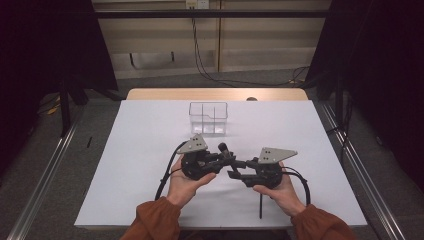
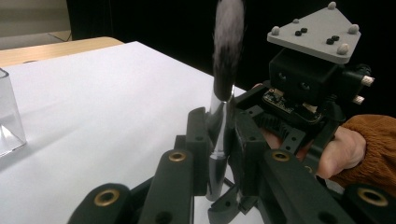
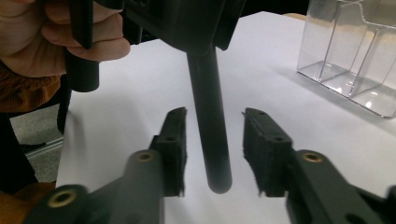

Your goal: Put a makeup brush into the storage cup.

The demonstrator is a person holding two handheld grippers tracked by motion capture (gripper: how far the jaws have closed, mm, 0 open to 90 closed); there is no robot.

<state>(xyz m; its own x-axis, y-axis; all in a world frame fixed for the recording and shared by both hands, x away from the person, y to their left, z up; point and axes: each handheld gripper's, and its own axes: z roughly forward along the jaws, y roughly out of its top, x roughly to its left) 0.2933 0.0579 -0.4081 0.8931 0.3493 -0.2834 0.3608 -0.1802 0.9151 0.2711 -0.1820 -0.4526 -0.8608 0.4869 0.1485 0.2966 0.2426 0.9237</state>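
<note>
A makeup brush stands upright with its dark bristles [image 2: 229, 42] on top, a silver ferrule [image 2: 218, 121] below them and a black handle [image 3: 210, 116] pointing down. My left gripper [image 2: 219, 135] is shut on the ferrule. In the high view the left gripper [image 1: 226, 159] holds the brush [image 1: 222, 148] above the table's middle. My right gripper [image 3: 212, 140] is open, one jaw on each side of the handle's lower end with gaps on both sides. From above, the right gripper [image 1: 234, 173] reaches in from the right, just below the left one.
A clear plastic organizer [image 1: 208, 118] with several compartments stands on the white table sheet [image 1: 150, 150] just beyond the grippers, and its wall [image 3: 350, 51] appears at the upper right of the right gripper view. Cables trail off the table's front edge.
</note>
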